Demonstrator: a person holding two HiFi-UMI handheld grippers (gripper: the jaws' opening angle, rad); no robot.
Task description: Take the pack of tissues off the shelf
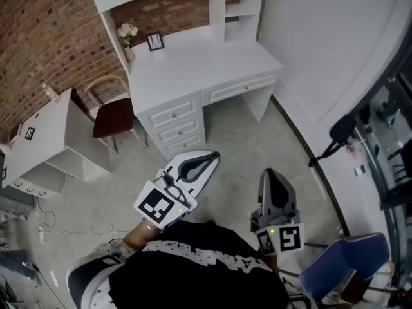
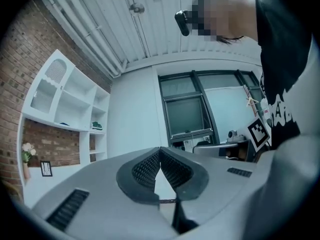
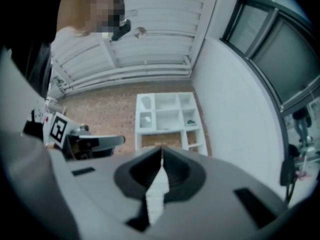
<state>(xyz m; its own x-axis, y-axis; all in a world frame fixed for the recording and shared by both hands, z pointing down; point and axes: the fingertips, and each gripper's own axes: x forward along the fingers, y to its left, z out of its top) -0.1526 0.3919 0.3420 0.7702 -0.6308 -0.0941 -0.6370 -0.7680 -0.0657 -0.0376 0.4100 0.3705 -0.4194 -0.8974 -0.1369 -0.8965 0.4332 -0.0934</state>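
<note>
Pack of tissues [image 2: 97,126], small and green, on right-hand shelf [image 2: 101,132] above white surface [image 1: 193,63]. Left gripper [image 1: 211,155] and right gripper [image 1: 270,172] well away, both with jaws fully closed on nothing.

Head view. A desk [image 1: 206,63] stands against the brick wall [image 1: 45,37], with a shelf unit [image 1: 217,5] on its rear edge and a stack of drawers [image 1: 172,124] under its left half. At the back left of the desktop, a vase [image 1: 127,40] stands just left of a picture frame [image 1: 155,41]. A chair [image 1: 113,116] sits left of the drawers, and a low table [image 1: 48,131] further left. The left gripper [image 1: 211,156] and right gripper [image 1: 268,174] hang side by side in front of the desk, apart from it. A second chair [image 1: 344,269] lies right of the right gripper. Left gripper view: what may be the pack of tissues [image 2: 97,126] lies in the right-hand column of the shelf unit.
</note>
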